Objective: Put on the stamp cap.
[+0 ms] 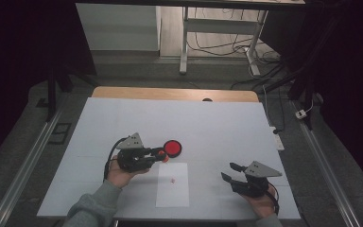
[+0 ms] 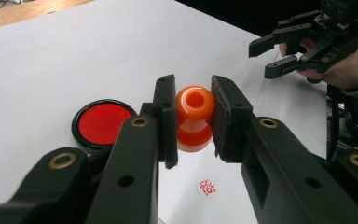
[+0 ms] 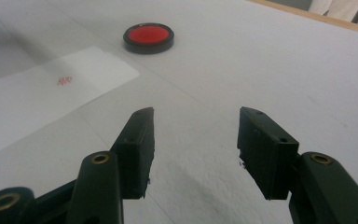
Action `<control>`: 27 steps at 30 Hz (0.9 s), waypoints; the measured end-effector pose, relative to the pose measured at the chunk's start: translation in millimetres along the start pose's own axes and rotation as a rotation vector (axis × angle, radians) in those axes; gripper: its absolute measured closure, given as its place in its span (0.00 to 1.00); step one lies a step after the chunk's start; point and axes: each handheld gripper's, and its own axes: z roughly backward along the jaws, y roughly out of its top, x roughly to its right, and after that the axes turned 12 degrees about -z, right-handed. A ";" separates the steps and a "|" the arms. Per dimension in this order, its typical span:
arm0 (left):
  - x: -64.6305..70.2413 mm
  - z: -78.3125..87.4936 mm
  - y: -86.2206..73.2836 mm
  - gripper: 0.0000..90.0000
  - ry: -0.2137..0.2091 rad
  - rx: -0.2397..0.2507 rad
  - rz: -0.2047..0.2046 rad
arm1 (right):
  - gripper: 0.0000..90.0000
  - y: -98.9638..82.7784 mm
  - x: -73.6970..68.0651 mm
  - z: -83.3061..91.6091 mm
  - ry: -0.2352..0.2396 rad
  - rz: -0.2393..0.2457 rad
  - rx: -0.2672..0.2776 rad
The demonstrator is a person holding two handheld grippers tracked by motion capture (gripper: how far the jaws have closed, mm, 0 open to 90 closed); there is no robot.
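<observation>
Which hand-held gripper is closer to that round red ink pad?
The left. The left hand-held gripper, shut on an orange stamp, sits right beside the ink pad. The right hand-held gripper stands open, well off to the pad's right and nearer the person.

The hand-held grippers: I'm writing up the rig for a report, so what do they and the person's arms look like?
Each hand-held gripper, left and right, is black, with two flat, blocky jaws and brass-coloured rivets at the joints. A grey three-cornered plate sits on top of each, and a black cable trails from the body. The person's left arm has a grey-green sleeve.
</observation>
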 end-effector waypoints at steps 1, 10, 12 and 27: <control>-1.1 0.7 -0.3 0.81 0.003 -0.001 0.000 | 0.51 -1.0 1.3 1.5 -0.002 -0.003 0.002; -11.7 11.5 -2.5 0.80 0.053 0.001 0.018 | 0.51 -8.6 14.3 8.0 -0.029 -0.021 -0.027; -13.8 14.4 -2.9 0.80 0.061 0.006 0.022 | 0.51 -8.6 14.5 7.7 -0.030 -0.020 -0.028; -21.2 20.8 -5.3 0.80 0.099 0.005 0.032 | 0.51 -7.4 14.3 6.0 -0.021 -0.029 -0.031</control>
